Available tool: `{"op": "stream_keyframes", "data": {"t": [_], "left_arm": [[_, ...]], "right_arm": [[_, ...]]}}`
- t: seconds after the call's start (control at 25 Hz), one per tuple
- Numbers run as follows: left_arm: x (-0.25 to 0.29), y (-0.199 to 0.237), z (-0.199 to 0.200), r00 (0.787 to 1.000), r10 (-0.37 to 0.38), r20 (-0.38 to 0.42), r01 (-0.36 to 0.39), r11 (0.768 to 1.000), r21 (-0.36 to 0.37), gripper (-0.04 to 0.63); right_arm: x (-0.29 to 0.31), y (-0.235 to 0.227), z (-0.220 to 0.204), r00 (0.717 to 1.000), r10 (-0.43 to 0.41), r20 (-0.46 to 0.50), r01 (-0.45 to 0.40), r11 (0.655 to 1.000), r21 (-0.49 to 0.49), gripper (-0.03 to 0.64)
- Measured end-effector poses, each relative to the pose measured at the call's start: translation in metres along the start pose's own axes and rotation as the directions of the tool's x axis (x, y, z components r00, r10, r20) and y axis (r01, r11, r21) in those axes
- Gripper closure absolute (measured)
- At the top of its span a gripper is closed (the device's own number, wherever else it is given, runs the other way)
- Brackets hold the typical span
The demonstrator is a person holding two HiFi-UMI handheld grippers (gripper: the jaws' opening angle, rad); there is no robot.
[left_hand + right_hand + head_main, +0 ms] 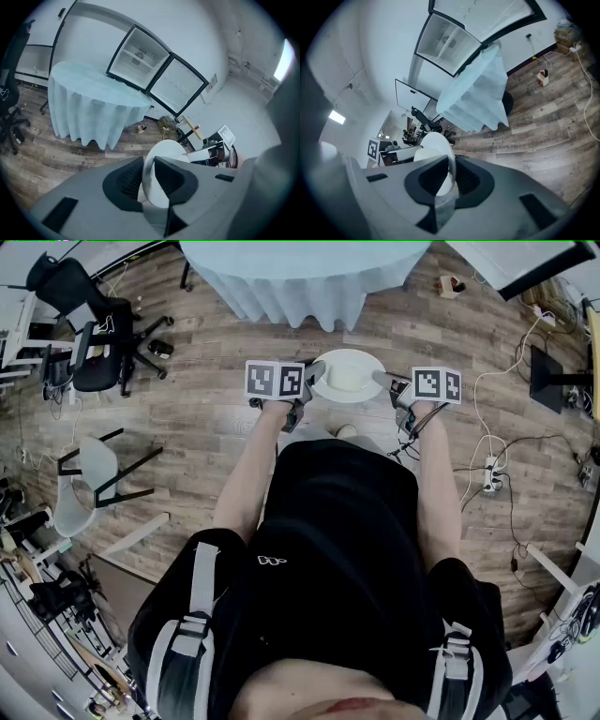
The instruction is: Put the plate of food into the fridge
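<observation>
The plate of food [347, 376] is held in the air over the floor [216, 418]. The left gripper [312, 382] and right gripper [386, 382] each pinch its rim, fingers closed on opposite edges. It looks hard, slippery and breakable; keep it flat.

**Setting: a research laboratory in an office-like room.** The wood-pattern plank floor [206, 418] carries loose cables [511, 371] and a power strip [489, 474]. Black office chairs [103, 343] on castors stand at one side, and a grey chair [84, 484] stands nearer. A round table draped in a pale blue cloth [300, 277] stands in front of an open fridge [138, 56], whose white interior shelves show. The fridge backs onto a bare white wall [197, 28]. A whiteboard [410, 101] stands beyond the table.
</observation>
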State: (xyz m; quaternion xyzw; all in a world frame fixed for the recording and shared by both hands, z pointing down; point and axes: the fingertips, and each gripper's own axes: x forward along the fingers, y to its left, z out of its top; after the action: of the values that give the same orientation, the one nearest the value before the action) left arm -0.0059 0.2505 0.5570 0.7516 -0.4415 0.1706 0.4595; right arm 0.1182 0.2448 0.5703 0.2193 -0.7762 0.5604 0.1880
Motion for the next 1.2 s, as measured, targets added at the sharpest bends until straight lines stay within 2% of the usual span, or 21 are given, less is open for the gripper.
{"op": "stream_keyframes", "data": {"t": [0.36, 0.64, 0.92, 1.08, 1.2], "left_arm": [[0.008, -0.011, 0.000, 1.000, 0.001, 0.009, -0.001, 1.000, 0.013, 0.512], [0.006, -0.021, 0.016, 0.999, -0.015, 0.030, 0.014, 1.000, 0.023, 0.517], [-0.010, -0.022, 0.031, 0.997, -0.014, 0.072, 0.014, 1.000, -0.002, 0.517], [-0.027, -0.007, 0.041, 0.994, 0.000, 0.105, 0.004, 0.999, -0.043, 0.517], [-0.031, 0.006, 0.061, 0.993, 0.015, 0.120, -0.010, 0.999, -0.044, 0.515]], "right_arm": [[-0.011, -0.006, 0.003, 1.000, 0.005, 0.019, -0.004, 1.000, -0.010, 0.577], [-0.019, -0.004, 0.015, 0.999, -0.012, 0.045, 0.012, 1.000, -0.014, 0.571], [-0.021, 0.017, 0.029, 0.998, 0.043, 0.048, -0.042, 0.999, -0.015, 0.572], [-0.006, 0.038, 0.044, 0.995, 0.087, 0.040, -0.087, 0.996, -0.012, 0.581], [0.008, 0.047, 0.063, 0.996, 0.086, 0.031, -0.085, 0.996, -0.025, 0.581]]}}
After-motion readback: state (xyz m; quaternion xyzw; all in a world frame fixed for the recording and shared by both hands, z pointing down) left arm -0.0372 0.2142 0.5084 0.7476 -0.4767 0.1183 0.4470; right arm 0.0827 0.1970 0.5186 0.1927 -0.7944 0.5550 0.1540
